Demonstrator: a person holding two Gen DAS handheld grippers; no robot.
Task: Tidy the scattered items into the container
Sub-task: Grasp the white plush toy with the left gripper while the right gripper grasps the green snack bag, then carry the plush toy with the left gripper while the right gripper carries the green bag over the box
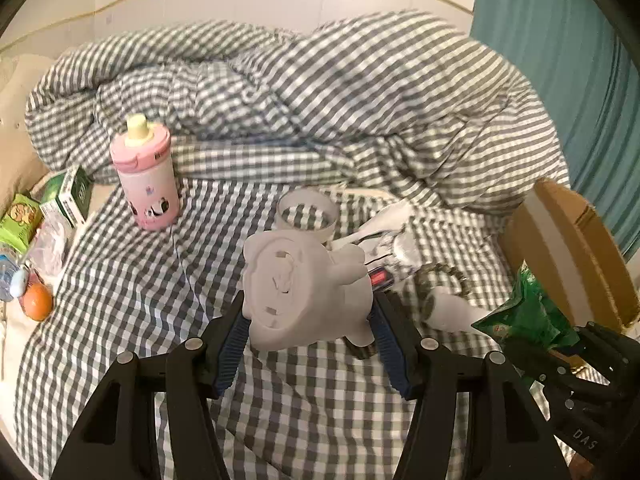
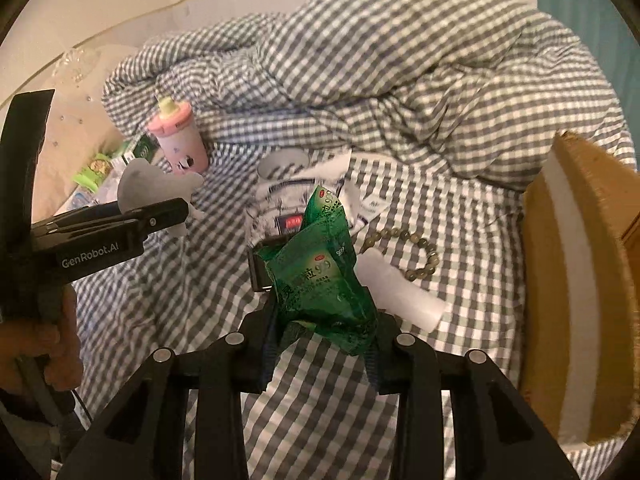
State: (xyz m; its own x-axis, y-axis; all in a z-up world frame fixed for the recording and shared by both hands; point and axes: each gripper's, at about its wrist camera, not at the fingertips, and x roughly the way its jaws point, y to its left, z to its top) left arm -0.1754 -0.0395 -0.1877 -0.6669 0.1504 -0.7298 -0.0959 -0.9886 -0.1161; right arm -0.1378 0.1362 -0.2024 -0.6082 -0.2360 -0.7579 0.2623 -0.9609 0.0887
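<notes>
The left gripper [image 1: 310, 330] pinches a white animal-shaped figurine [image 1: 298, 292] between its blue-padded fingers and holds it above the gingham bedsheet [image 1: 132, 320]. The right gripper [image 2: 322, 340] clamps a green foil sachet [image 2: 324, 268] at its lower end; the sachet stands upright out of the jaws. A cardboard box [image 2: 580, 280], the container, stands at the right edge of the bed with its flap raised and a white liner showing; its contents cannot be seen from either view. Neither held item is inside it. On the sheet between the grippers and the rumpled duvet [image 1: 320, 92] lie a translucent round cup [image 1: 306, 212] containing nothing visible, a white printed pouch [image 2: 296, 204], a bead bracelet [image 2: 416, 252] and a white tube [image 2: 400, 292] just beside the bracelet. A pink bottle [image 1: 146, 180] stands upright farther left. Near the left bed edge sit a green carton [image 1: 70, 196], a green snack pack [image 1: 20, 220] and an orange ball [image 1: 37, 300].
</notes>
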